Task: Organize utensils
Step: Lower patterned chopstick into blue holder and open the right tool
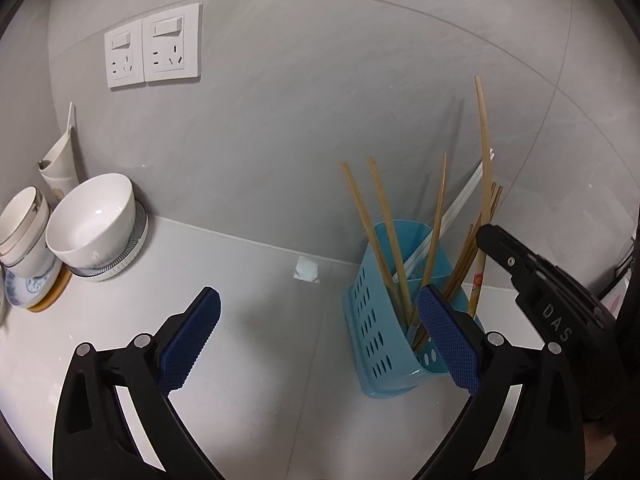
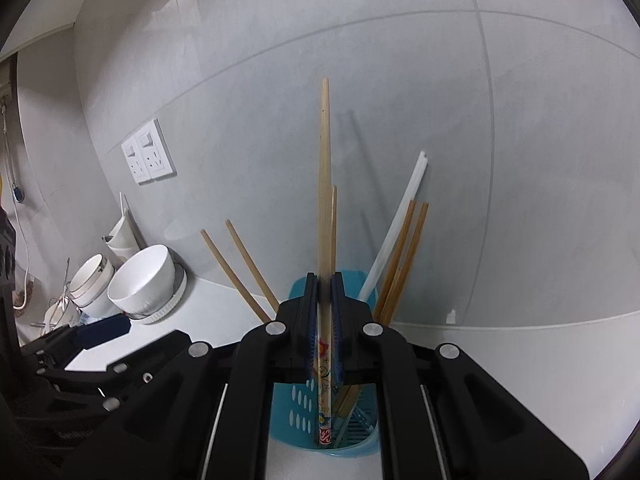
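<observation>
A blue perforated utensil holder [image 1: 380, 336] stands on the white counter by the wall and holds several wooden chopsticks [image 1: 384, 236] and a white one [image 1: 452, 212]. My right gripper [image 2: 325, 280] is shut on a long patterned chopstick [image 2: 324, 184], held upright with its decorated lower end inside the holder [image 2: 296, 400]. In the left wrist view that chopstick [image 1: 485, 152] rises above the right gripper [image 1: 486, 236]. My left gripper [image 1: 320, 308] is open and empty, just left of the holder, with its right fingertip [image 1: 436, 312] in front of it.
White bowls [image 1: 94, 220] and stacked cups [image 1: 22, 232] sit on plates at the left of the counter, also in the right wrist view [image 2: 144, 280]. Two wall sockets [image 1: 154, 46] are on the grey tiled wall. A white holder [image 1: 60, 160] hangs beside the bowls.
</observation>
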`<state>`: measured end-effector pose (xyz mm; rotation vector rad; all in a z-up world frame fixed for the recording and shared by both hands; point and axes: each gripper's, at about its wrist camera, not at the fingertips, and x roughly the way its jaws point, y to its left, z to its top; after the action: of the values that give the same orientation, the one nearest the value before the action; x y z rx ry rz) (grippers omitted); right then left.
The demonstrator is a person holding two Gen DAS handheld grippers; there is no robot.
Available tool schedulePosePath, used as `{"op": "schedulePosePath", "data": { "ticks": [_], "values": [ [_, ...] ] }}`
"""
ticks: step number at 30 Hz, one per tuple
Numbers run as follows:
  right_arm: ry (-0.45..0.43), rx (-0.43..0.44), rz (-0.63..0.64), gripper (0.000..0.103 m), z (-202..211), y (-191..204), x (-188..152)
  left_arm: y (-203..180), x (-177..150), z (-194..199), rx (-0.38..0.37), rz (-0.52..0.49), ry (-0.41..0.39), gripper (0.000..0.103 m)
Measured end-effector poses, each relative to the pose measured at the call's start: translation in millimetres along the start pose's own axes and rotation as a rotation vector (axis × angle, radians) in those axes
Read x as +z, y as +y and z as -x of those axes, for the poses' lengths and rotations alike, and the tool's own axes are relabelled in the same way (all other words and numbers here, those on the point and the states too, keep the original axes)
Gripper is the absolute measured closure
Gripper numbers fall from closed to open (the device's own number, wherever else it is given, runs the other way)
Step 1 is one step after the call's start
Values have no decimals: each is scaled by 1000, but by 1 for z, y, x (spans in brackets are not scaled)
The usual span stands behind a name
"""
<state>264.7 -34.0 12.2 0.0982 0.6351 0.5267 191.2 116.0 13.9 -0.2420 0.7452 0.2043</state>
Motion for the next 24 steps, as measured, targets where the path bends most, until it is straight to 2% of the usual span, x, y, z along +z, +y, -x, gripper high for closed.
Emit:
{"op": "schedulePosePath", "data": {
  "ticks": [15,23,24],
  "values": [
    [61,-35,7,94,-12,2,-19,5,-2,-7,-1,25,24,6],
    [94,-101,12,53,8,-7,-16,1,-4,-1,-12,22,29,6],
    [97,-106,11,51,11,-9,-16,1,-4,0,-13,20,29,6]
  ]
}}
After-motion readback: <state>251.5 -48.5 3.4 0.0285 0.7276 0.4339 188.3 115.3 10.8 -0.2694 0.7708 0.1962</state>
